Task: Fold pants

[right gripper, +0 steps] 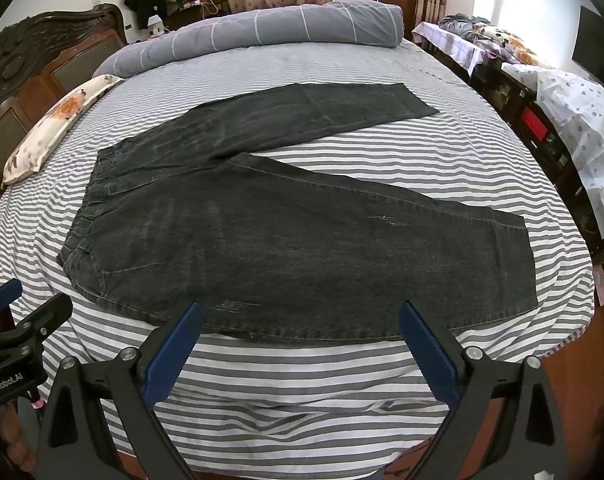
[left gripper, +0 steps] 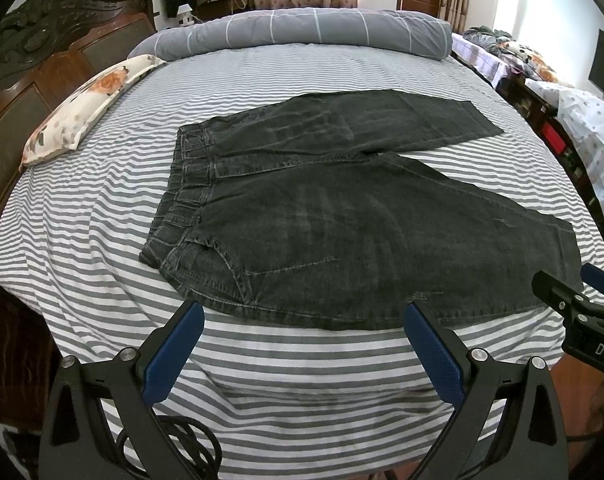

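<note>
Dark grey denim pants [left gripper: 322, 216] lie flat on the striped bed, waistband to the left, two legs spread in a V to the right; they also show in the right wrist view [right gripper: 302, 236]. My left gripper [left gripper: 304, 320] is open and empty, just short of the near leg's lower edge, close to the waist end. My right gripper [right gripper: 300, 316] is open and empty, at the near leg's lower edge, further toward the hem. Each gripper shows at the side of the other's view: the right gripper [left gripper: 582, 312], the left gripper [right gripper: 18, 320].
The bed has a grey-and-white striped sheet [left gripper: 302, 380]. A floral pillow [left gripper: 86, 104] lies at the left by the dark wooden headboard [left gripper: 42, 40]. A rolled grey duvet [left gripper: 302, 32] lies along the far side. Cluttered furniture [left gripper: 562, 120] stands to the right.
</note>
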